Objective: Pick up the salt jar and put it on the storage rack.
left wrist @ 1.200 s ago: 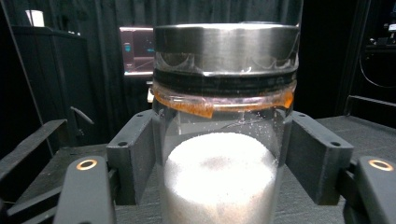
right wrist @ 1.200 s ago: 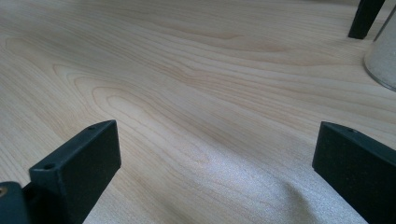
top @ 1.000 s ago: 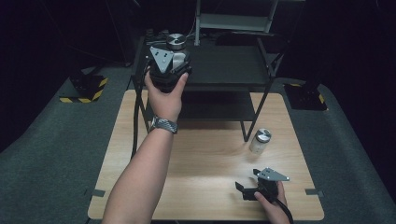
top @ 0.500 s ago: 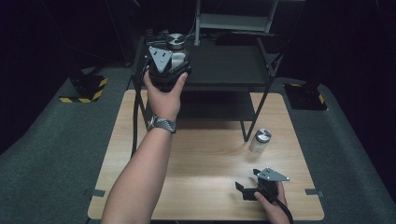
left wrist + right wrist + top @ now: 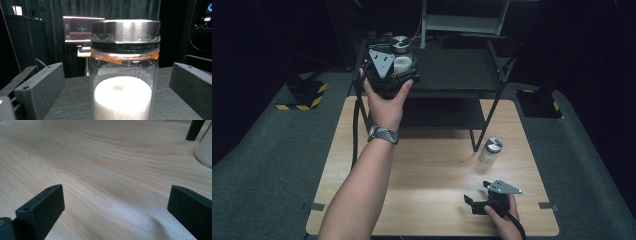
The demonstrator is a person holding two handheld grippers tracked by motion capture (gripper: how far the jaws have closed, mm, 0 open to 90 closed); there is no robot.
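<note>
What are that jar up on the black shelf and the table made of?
The jar looks like clear glass, see-through with white powder inside; its lid looks like brushed metal, grey with a dull shine. The table seems pale wood or wood-look laminate, judging by its grain.

I see almost nothing change across this last second. My left gripper (image 5: 398, 64) sits at the jar (image 5: 401, 54) on the top of the rack (image 5: 462, 65) exactly where it was, with at most a hair of drift in my left hand (image 5: 384, 102). My right gripper (image 5: 474, 204) lies low on the table (image 5: 432, 165) in the same spot, and the second jar (image 5: 490, 151) has not shifted either
</note>
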